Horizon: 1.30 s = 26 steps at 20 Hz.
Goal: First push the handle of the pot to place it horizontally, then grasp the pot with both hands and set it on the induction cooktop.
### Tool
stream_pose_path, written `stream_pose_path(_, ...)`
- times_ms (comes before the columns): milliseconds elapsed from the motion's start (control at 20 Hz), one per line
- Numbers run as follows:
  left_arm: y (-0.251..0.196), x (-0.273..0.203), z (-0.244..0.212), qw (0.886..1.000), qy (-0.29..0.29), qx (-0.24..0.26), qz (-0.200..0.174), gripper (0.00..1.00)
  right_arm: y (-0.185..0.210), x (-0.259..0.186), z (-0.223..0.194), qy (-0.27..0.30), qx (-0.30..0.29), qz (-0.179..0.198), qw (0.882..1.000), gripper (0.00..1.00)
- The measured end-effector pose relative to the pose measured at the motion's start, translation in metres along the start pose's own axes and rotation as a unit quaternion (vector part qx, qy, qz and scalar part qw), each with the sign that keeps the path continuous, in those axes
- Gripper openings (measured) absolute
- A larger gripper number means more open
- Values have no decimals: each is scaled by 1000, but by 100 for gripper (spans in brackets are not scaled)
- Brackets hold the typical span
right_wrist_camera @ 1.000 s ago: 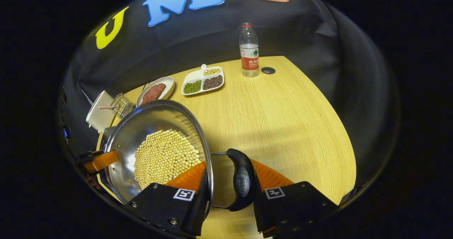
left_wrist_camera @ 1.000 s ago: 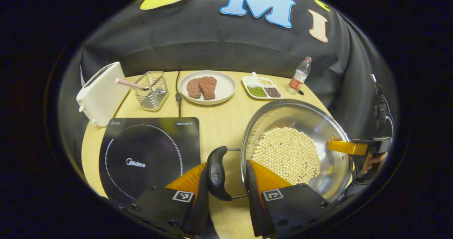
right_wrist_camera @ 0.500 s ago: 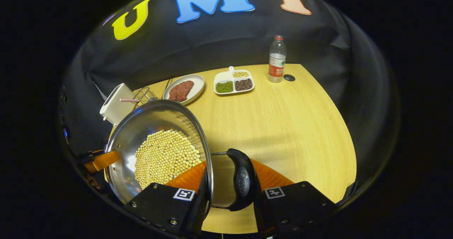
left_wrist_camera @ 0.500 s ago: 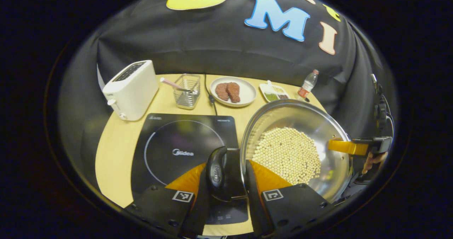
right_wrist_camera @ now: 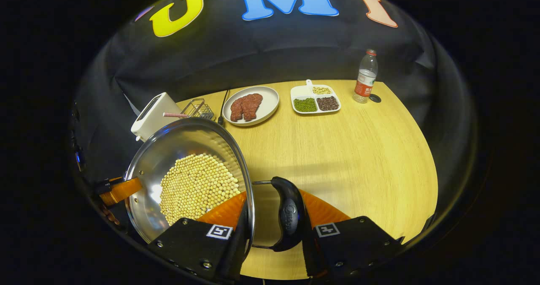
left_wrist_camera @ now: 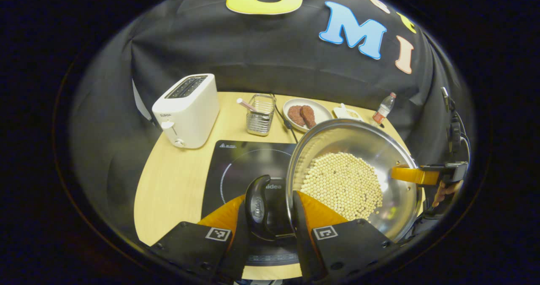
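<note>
The induction cooktop (left_wrist_camera: 249, 166) bears "idea", its start hidden behind the pot's handle (left_wrist_camera: 257, 207). Other print is too small to read.

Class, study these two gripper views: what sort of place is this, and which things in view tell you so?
Most likely a mock kitchen staged in a recording booth: an induction cooktop, a toaster and a plate of meat share one wooden table against a cloth backdrop.

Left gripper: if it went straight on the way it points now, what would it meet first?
Probably the induction cooktop just ahead below the pot that the left gripper holds; beyond it the wire basket. Depth is unclear.
</note>
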State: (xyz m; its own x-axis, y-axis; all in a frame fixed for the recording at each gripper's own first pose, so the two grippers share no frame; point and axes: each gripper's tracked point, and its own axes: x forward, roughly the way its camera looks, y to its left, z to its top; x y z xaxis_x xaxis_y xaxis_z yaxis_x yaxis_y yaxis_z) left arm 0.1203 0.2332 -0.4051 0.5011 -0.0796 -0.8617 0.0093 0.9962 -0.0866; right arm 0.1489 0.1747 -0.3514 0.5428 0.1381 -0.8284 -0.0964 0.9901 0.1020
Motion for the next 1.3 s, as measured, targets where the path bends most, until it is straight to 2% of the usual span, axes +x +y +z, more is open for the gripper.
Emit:
stream_pose_path(50,8,1,0,1000,1,1,0,57,6,4,-2,3,1,0,1000,57)
stream_pose_path(350,52,11,4,1000,9,9,6,56,41,24,-6,15,10,3,1000,57)
stream_pose_path(750,85,27,12,1000,13,9,8,53,69,45,-4,26,14,3,1000,57)
stream_pose_path(850,91,30,16,1000,12,11,9,59,75,50,-2,26,15,3,1000,57)
stream_pose_path(1050,106,36,21,1000,9,6,7,53,86,57,1,25,15,1,1000,57)
stream_pose_path(1100,109,39,19,1000,11,4,6,56,89,60,1,24,14,0,1000,57)
stream_pose_path(1300,118,45,22,1000,8,13,9,53,97,68,-3,31,20,0,999,57)
